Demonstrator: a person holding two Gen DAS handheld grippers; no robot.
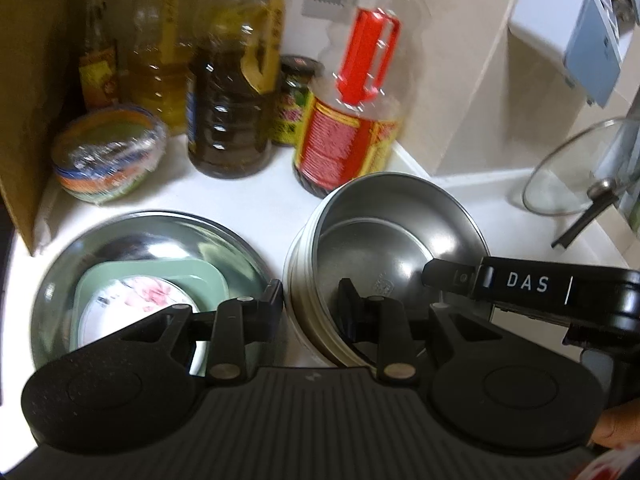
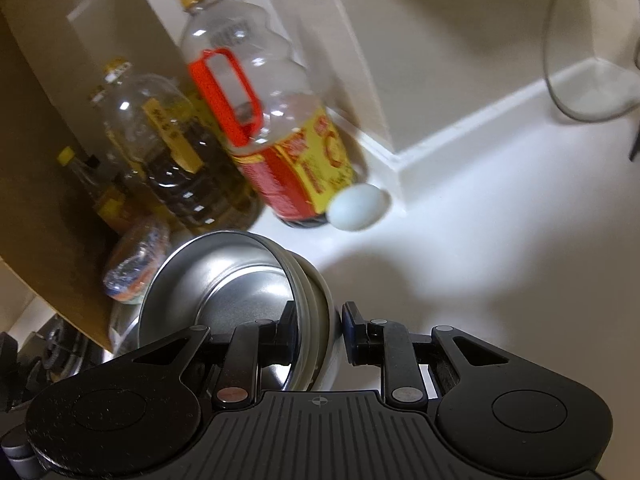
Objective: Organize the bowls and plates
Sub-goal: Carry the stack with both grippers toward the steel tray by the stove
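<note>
A stack of steel bowls [image 1: 384,248] stands tilted on the white counter. My left gripper [image 1: 311,296] is shut on the stack's near-left wall, one finger inside and one outside. My right gripper [image 2: 316,336] is shut on the stack's [image 2: 240,280] right wall; its finger [image 1: 452,276] shows at the rim in the left wrist view. To the left, a wide steel bowl [image 1: 152,240] holds a green square dish [image 1: 200,276] with a floral plate [image 1: 132,304] in it.
Oil and sauce bottles [image 1: 348,92] and a jar [image 1: 296,100] stand behind the bowls. Wrapped patterned bowls [image 1: 108,156] sit by a cardboard box [image 1: 32,80] at the left. A glass lid [image 1: 576,168] leans at the right. An egg [image 2: 358,206] lies by the red-handled bottle [image 2: 272,120].
</note>
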